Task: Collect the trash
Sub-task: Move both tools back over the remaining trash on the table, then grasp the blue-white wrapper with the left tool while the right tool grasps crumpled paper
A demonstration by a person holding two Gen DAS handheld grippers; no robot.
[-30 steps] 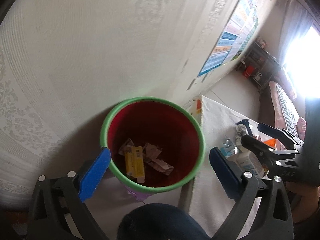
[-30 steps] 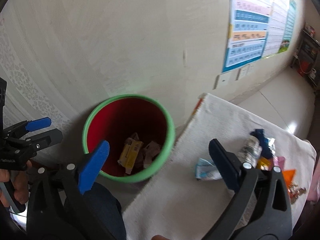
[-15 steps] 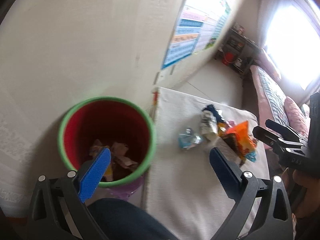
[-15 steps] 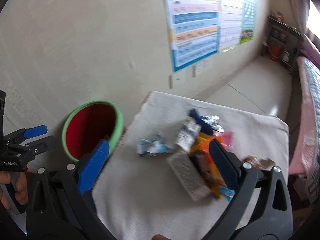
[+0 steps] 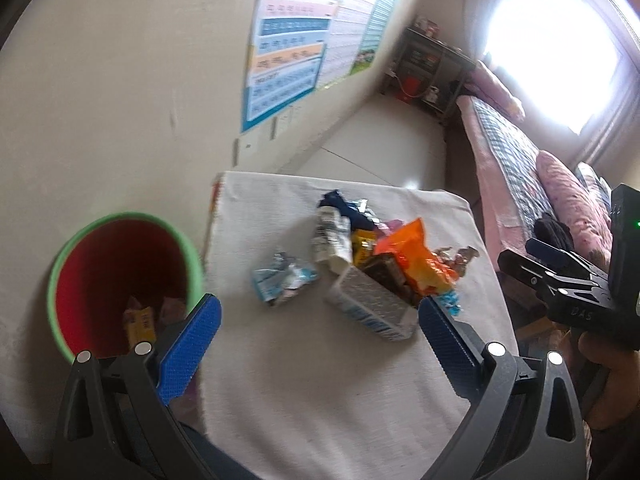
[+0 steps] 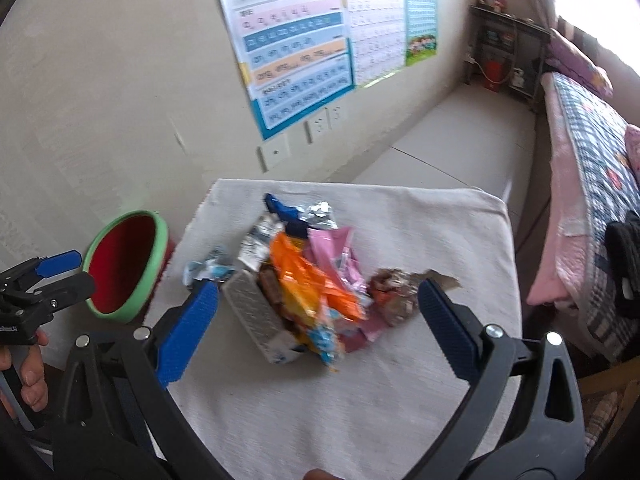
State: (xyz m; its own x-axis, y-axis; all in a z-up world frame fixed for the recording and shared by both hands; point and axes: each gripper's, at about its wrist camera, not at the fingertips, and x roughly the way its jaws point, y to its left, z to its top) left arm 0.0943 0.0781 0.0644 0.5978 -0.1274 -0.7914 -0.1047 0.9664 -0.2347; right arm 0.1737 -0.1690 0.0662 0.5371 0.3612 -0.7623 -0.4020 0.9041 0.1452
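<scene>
A heap of wrappers lies on a white cloth-covered table (image 5: pixel 320 380) (image 6: pixel 360 392): an orange bag (image 5: pixel 416 258) (image 6: pixel 308 280), a grey-white carton (image 5: pixel 372 304) (image 6: pixel 256 312), a crumpled blue-white wrapper (image 5: pixel 284 280) (image 6: pixel 208 270), a pink packet (image 6: pixel 340 248) and a brown wrapper (image 6: pixel 394 290). A red bin with a green rim (image 5: pixel 120 276) (image 6: pixel 124 264) stands left of the table with several wrappers inside. My left gripper (image 5: pixel 318 328) is open above the table's near part. My right gripper (image 6: pixel 318 312) is open over the heap, holding nothing.
A wall with colourful posters (image 6: pixel 296 48) runs behind the table and bin. A bed with a plaid cover and pink pillows (image 6: pixel 592 168) fills the right side. A dark shelf (image 6: pixel 508 52) stands in the far corner. A hand (image 6: pixel 28 376) holds the left gripper's handle.
Both views have swung right, away from the bin and onto the table. The trash heap now sits in front of both open grippers; the bin has slid to the left edge.
</scene>
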